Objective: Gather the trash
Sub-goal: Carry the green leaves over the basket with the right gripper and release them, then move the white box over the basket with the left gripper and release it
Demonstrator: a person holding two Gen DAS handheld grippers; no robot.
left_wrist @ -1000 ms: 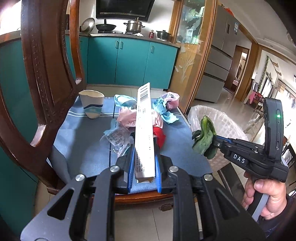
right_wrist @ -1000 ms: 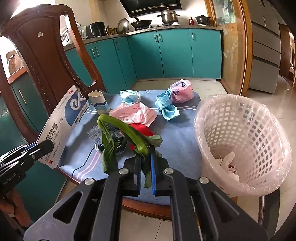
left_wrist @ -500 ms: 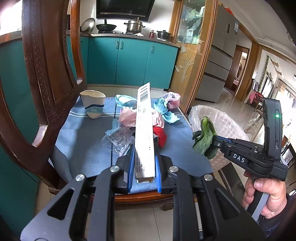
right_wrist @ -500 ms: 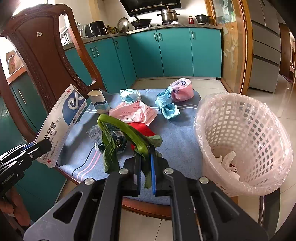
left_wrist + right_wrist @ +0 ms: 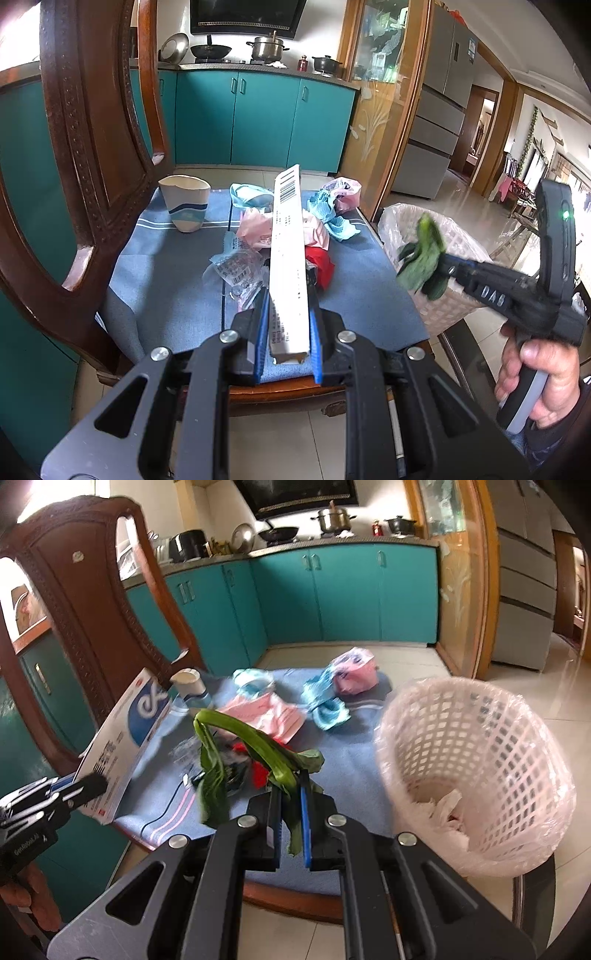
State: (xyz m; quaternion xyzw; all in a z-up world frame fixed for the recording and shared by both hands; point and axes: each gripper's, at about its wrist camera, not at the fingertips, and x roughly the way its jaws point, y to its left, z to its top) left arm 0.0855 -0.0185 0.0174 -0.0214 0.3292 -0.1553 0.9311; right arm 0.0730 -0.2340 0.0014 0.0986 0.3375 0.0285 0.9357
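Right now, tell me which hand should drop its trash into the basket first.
Right. The right gripper, shut on the green vegetable scrap, is beside the basket; the left gripper holds the box farther away, above the chair seat.

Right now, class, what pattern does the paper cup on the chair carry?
Cream paper cup with wavy dark-blue and light-blue bands; clearest in the left wrist view.

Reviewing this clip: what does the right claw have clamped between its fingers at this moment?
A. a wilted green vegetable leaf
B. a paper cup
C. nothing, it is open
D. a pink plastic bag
A: in the right wrist view the right claw is shut on the green vegetable leaf, which droops over the blue cloth beside the white basket.
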